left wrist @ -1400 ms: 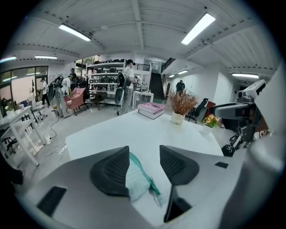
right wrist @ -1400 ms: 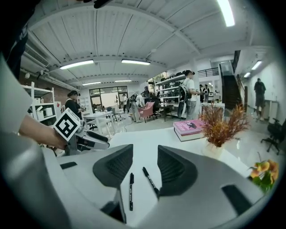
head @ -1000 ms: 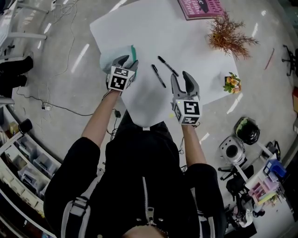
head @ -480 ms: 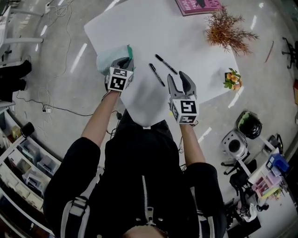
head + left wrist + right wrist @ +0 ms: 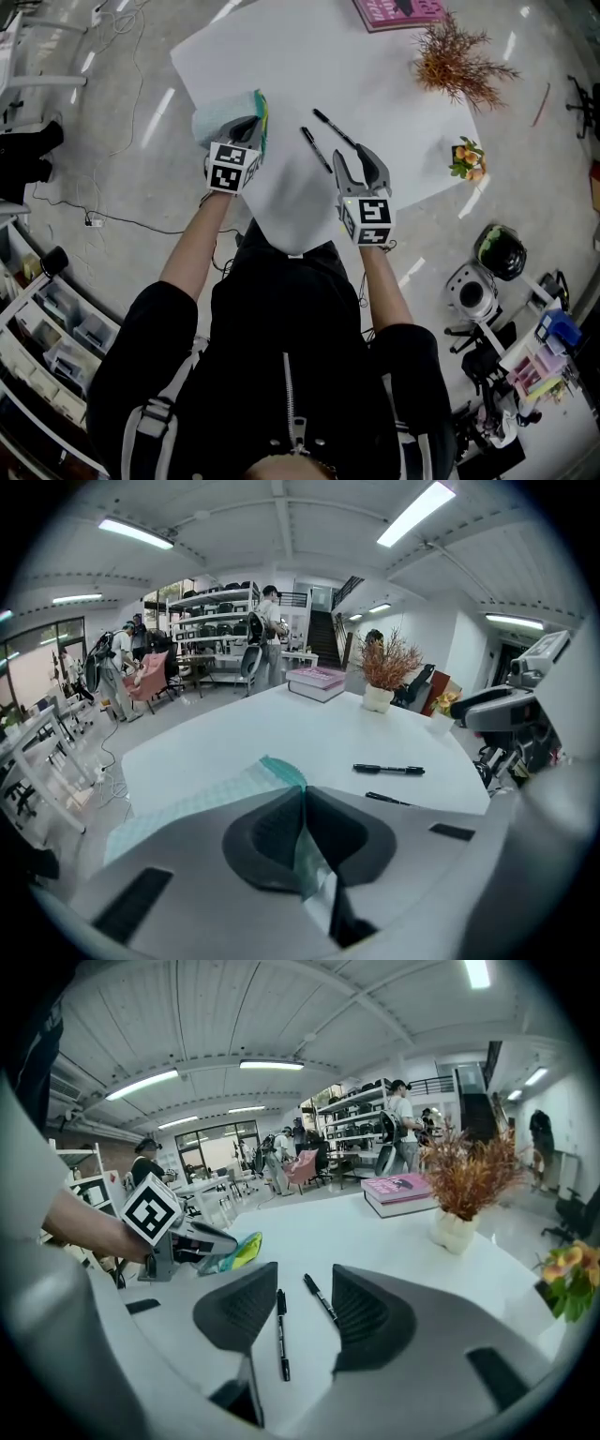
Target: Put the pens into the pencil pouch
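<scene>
Pens first: two black pens lie side by side on the white table point(image 5: 309, 56), well to the right of the pencil pouch point(image 5: 220, 117) and apart from it. The nearer pen point(image 5: 317, 150) runs slantwise just ahead of the right gripper point(image 5: 355, 161); the farther pen point(image 5: 336, 130) lies just beyond it, roughly parallel, and the two do not touch.

In the right gripper view the jaws stand wide apart with nothing gripped. The nearer pen shows in the gap between them, flat on the table below and ahead, and the farther pen sits close to the inner edge of the right-hand jaw. Neither pad touches a pen.

The left gripper point(image 5: 248, 129) is at the left side of the table, over the pouch. Its jaws have just been closing and now meet on the pouch's teal-edged rim, which runs up between the two dark pads in the left gripper view. The pale, checked body of the pouch spreads out on the table to the left of and beyond the jaws. From the right gripper view, a teal and yellow-green fold of the pouch sticks out at the left gripper's tips.

Further back on the table stand a pink book point(image 5: 398, 11), a dried plant point(image 5: 459, 66) and a small flower pot point(image 5: 465, 161).
</scene>
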### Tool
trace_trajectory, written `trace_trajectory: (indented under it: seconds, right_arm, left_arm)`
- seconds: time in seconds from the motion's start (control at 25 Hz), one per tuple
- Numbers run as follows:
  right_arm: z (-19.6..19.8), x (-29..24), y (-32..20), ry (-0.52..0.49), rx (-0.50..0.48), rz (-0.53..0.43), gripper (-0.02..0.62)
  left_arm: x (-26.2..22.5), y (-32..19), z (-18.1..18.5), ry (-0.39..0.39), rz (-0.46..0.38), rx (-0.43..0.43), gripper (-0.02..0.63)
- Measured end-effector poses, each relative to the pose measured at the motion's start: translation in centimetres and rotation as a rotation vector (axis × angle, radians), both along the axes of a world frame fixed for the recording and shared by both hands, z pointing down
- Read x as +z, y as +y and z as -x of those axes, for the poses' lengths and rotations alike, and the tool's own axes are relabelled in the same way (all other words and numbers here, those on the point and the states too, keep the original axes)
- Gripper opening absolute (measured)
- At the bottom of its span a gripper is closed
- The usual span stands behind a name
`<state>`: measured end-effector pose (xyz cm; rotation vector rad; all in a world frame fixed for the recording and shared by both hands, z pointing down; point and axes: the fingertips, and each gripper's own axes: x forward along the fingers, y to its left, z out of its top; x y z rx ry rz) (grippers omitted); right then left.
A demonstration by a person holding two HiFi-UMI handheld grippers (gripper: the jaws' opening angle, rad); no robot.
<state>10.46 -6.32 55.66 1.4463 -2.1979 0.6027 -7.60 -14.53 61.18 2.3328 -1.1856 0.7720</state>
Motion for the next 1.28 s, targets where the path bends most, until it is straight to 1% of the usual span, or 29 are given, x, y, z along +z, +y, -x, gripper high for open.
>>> trace_trajectory:
  seconds: [0.08,0.28,0.52,0.8,1.0,1.16,1.28]
  right_arm:
    - [0.1,0.5,0.2,0.005,-0.013,0.010,0.176]
    - [0.6,2.2,0.8,0.023,-0.056,0.054,0.176]
    - [1.1,5.7,2.3,0.064,-0.123,0.154,0.175]
    - [2.2,9.9,4.5,0.109,-0.230,0.263,0.161]
    - [2.6,11.5,5.1,0.148,-0.286,0.285,0.149]
    - [2.2,12.7,5.6,0.170,-0.299,0.306,0.138]
    - [2.3,12.8,5.6,0.186,-0.308,0.305,0.122]
  left_arm:
    - [-0.5,0.1,-0.1,0.010,-0.013,0.013,0.031]
    - [-1.1,0.4,-0.1,0.028,-0.015,0.032,0.031]
    - [-1.6,0.5,-0.2,0.035,-0.017,0.045,0.031]
    - [-2.0,0.5,-0.5,0.041,-0.027,0.075,0.029]
    - [-2.6,1.0,-1.1,0.041,-0.055,0.132,0.031]
    - [-2.7,1.8,-1.7,0.038,-0.066,0.181,0.029]
    - [-2.6,1.9,-1.7,0.050,-0.057,0.180,0.031]
